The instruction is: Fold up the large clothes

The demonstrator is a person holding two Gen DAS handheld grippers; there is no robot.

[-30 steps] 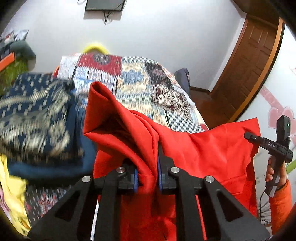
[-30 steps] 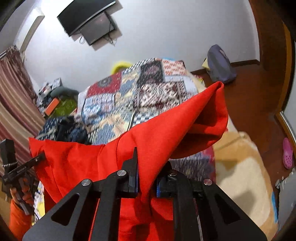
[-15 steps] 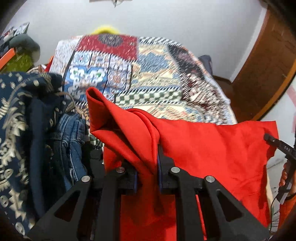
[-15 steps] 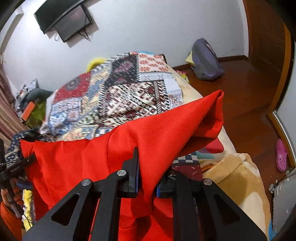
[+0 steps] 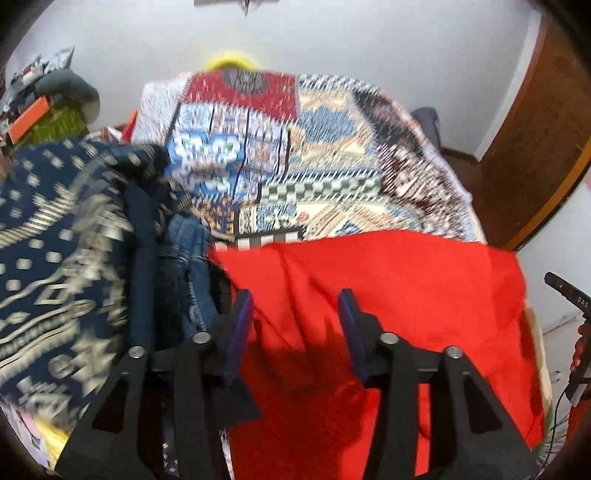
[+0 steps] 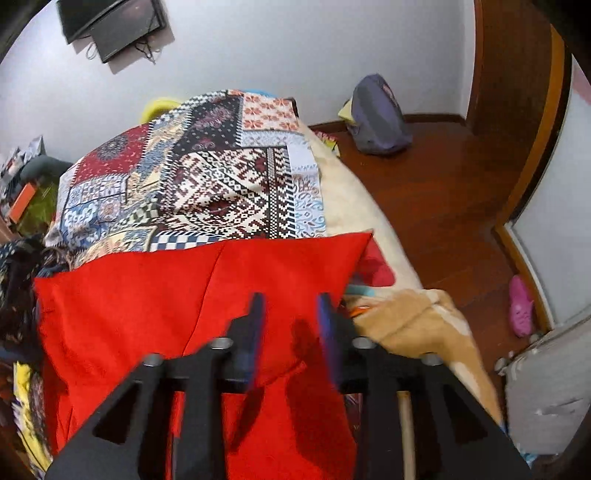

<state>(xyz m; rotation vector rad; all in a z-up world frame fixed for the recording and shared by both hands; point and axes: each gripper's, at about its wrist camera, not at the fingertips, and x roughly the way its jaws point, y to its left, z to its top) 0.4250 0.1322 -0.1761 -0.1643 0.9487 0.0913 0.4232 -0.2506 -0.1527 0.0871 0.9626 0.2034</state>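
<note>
- Fingers of the left gripper (image 5: 295, 314) stand apart with the jaws opening; the red garment (image 5: 388, 295) lies below and between them, but the blue pads press on nothing.
- Fingers of the right gripper (image 6: 290, 314) are likewise parted and opening, over the red garment's (image 6: 166, 302) right corner, gripping nothing.
- Red cloth lies spread flat on the near part of the bed, over the patchwork bedspread (image 5: 314, 147), its far edge straight across.
- Left of it sits a heap of clothes: a navy patterned cloth (image 5: 55, 240) and blue jeans (image 5: 192, 266), touching the red fabric's left edge as far as the blur allows.
- Right of it lie a tan blanket (image 6: 413, 317) and, on the wooden floor, a grey backpack (image 6: 376, 114) and one pink slipper (image 6: 521, 306).
- A second ago both grippers were clamped on raised folds of the red cloth; now both have let go and the cloth lies down flat.
- Counted: two grippers, one red garment, one backpack, one wall screen (image 6: 110, 26).
</note>
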